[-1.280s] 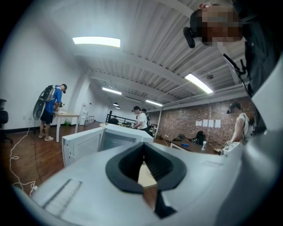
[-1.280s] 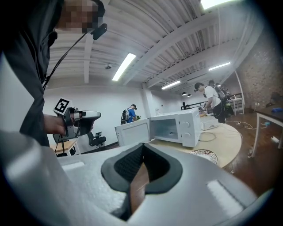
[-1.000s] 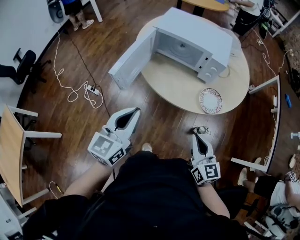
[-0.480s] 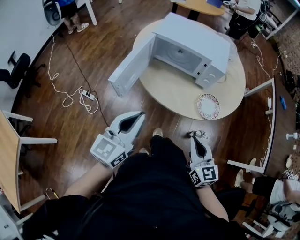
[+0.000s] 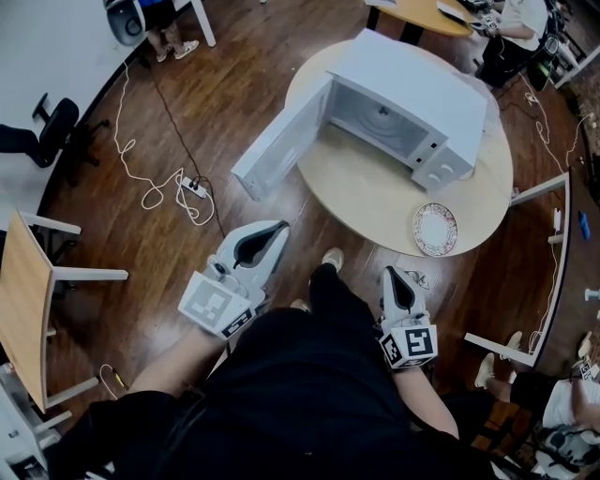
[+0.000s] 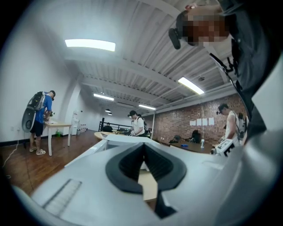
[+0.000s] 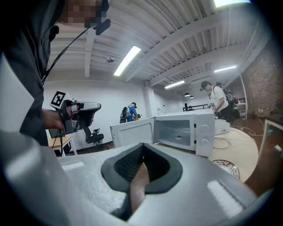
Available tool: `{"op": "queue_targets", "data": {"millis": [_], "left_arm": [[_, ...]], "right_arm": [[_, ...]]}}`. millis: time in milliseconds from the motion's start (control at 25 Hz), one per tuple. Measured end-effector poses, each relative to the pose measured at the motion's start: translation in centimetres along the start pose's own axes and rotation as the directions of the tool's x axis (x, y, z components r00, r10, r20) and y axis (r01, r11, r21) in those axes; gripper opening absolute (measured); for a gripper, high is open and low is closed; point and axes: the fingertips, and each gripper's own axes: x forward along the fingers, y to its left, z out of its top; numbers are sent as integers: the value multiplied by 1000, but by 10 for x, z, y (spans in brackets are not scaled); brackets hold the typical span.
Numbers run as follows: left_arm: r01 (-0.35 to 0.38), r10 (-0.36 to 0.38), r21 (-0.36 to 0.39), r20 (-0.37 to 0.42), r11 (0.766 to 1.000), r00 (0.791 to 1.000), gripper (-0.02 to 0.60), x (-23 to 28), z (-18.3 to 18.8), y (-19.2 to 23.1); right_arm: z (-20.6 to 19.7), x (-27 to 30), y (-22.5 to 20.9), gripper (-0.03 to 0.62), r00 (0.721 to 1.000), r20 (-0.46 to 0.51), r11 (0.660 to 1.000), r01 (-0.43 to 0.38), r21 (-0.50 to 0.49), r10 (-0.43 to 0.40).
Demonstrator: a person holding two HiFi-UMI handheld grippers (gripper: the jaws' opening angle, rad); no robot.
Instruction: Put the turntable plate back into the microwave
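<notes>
White microwave [image 5: 403, 112] open, plate [image 5: 434, 228] on counter [image 5: 366, 187]; left tongs [image 5: 277, 226], right tongs [image 5: 393, 274] closed, empty: approach step, next open onto the rim

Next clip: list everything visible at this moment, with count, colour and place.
microwave: one, white, door open, on the round table
round table: one, light wood, ahead of the person
plate: one, patterned, on the table in front of the microwave, not inside it
power strip: one, white, on the floor left of the table
office chair: one, black, far left
desk: one, light wood, left edge
bystanders: several, at the room's edges
left gripper: one, white, jaws together, empty
right gripper: one, white, jaws together, empty
</notes>
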Motion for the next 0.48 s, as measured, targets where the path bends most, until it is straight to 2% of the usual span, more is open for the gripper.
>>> {"op": "queue_targets", "data": {"millis": [80,480], "left_arm": [[-2,2,9,-12,1000,1000,5,8,0,4],[49,-52,-48,-62,998,997,5,87,7,31]], "right_arm": [[-1,9,-6,2,1000,-7,1000,-1,8,1],[10,52,-48,2,999,-33,999,17,36,-15]]}}
